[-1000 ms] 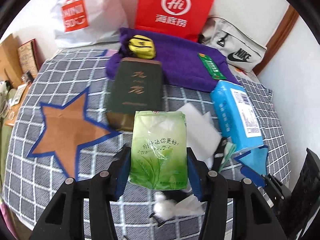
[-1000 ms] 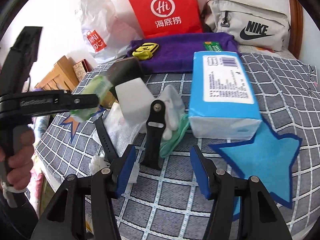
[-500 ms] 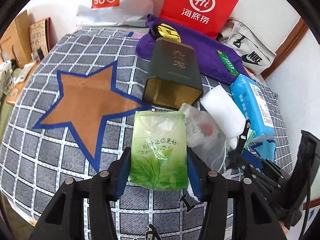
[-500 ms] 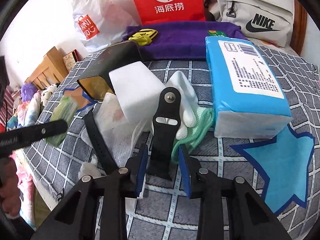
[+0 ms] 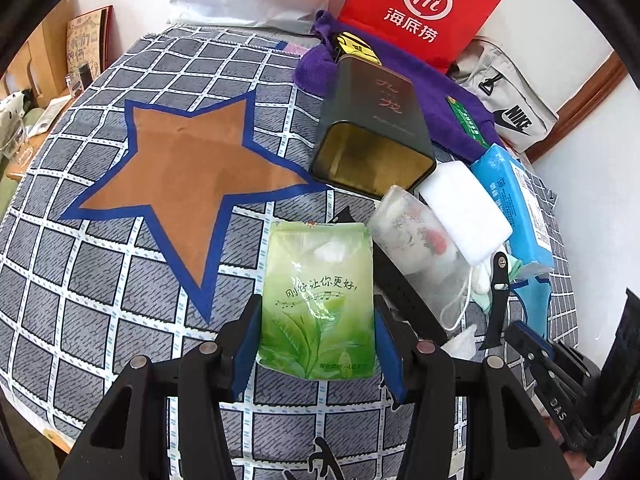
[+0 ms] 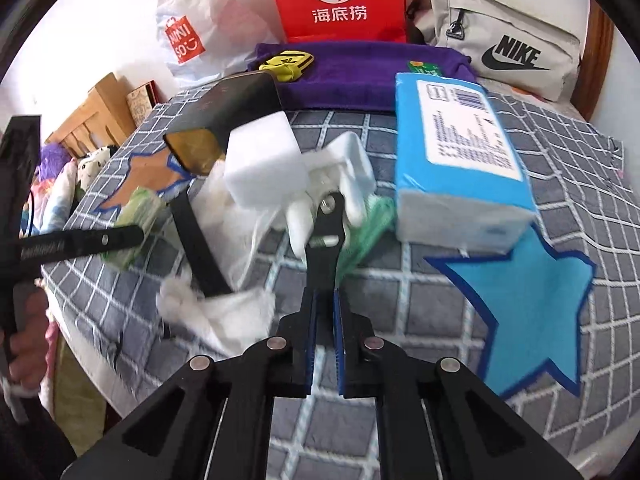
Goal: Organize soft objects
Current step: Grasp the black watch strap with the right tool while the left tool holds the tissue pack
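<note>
Checked quilt (image 5: 100, 280) w/ brown star (image 5: 192, 176) and blue star (image 6: 532, 304). Clutter mid-bed: dark open tin (image 5: 372, 136), blue tissue pack (image 6: 460, 156), white foam block (image 6: 264, 164), mesh pouch (image 5: 416, 248), all crowded together. L gripper (image 5: 318, 336) clamps glossy green packet (image 5: 318, 300) above quilt. R gripper (image 6: 324, 304) jaws just closed, pinching black strap (image 6: 324, 248) beside white glove (image 6: 352, 168).

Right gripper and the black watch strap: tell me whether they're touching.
Touching. The right wrist view shows the right gripper with both blue pads closed on the near end of the black watch strap.
</note>
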`<state>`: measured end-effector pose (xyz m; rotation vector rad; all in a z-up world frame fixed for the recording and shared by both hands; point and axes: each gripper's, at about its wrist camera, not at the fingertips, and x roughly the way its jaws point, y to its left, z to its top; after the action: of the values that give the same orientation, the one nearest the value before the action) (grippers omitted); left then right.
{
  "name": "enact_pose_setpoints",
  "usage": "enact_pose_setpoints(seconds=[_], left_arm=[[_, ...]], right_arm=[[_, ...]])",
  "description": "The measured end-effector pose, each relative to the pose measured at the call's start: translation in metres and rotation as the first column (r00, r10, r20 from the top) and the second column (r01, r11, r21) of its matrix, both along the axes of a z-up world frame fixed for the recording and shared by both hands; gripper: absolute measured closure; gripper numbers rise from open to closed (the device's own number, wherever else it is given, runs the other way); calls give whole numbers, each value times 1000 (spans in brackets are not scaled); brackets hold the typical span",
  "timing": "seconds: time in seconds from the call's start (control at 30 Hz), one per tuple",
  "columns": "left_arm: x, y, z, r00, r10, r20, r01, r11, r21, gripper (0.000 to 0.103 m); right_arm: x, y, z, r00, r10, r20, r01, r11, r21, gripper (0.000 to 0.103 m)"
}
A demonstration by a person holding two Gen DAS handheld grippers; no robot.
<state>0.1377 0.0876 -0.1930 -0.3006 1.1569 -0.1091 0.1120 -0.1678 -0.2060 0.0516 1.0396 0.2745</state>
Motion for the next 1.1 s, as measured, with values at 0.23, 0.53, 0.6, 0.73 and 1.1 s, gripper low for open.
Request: enact_pose_setpoints(seconds=[0.23, 0.53, 0.6, 0.73, 1.1], left_arm=[[-3, 1, 0, 1000, 14, -8, -14, 1000, 14, 53], [-6, -4, 5, 1000, 12, -6, -11, 999, 43, 53], [-5, -5, 5, 1000, 9, -6, -9, 999, 41, 53], [-6, -6, 3, 1000, 0, -12, 0, 999, 45, 53], [-9, -8, 2, 1000, -6, -13, 6, 999, 38, 53]], right_arm=[[-8, -24, -1, 1000, -29, -10, 30, 998, 52, 91], [12, 15, -1, 996, 0, 93, 3, 999, -38, 56], [18, 24, -10, 996, -1, 91, 8, 997, -83, 59], [20, 28, -20, 994, -1, 107, 18, 988, -153, 84], [-14, -31, -2, 995, -58, 77, 61, 997, -37, 84]])
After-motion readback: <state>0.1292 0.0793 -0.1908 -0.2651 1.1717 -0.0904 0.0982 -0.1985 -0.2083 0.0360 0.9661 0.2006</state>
